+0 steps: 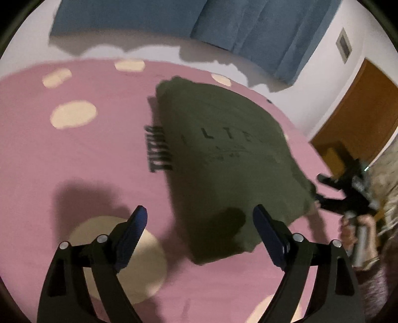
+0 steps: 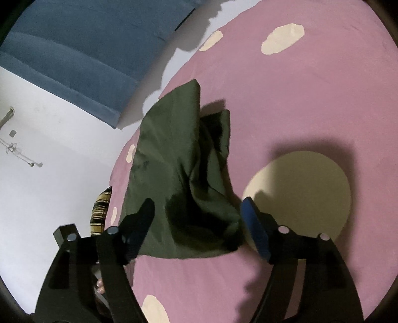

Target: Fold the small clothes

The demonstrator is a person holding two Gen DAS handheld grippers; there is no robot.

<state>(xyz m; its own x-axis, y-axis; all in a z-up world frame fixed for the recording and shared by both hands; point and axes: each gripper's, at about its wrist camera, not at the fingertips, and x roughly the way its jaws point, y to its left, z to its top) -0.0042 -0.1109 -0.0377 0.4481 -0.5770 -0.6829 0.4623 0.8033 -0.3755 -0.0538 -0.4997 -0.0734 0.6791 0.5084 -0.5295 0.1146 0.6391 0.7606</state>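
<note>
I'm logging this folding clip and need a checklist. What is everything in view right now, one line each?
T-shirt: one, olive green with dark lettering, lying partly folded on the bed cover.
Bed cover: one, pink with cream spots, under the shirt.
Headboard: one, blue and padded, against the wall beyond the bed.
Wall: white, beside the bed.
Door: one, brown wood, far right in the left wrist view.
Striped cloth: one, yellow and black, at the bed's edge.
Left gripper: black, jaws open, above the cover near the shirt's corner.
Right gripper: black, jaws open astride the shirt's near edge.
</note>
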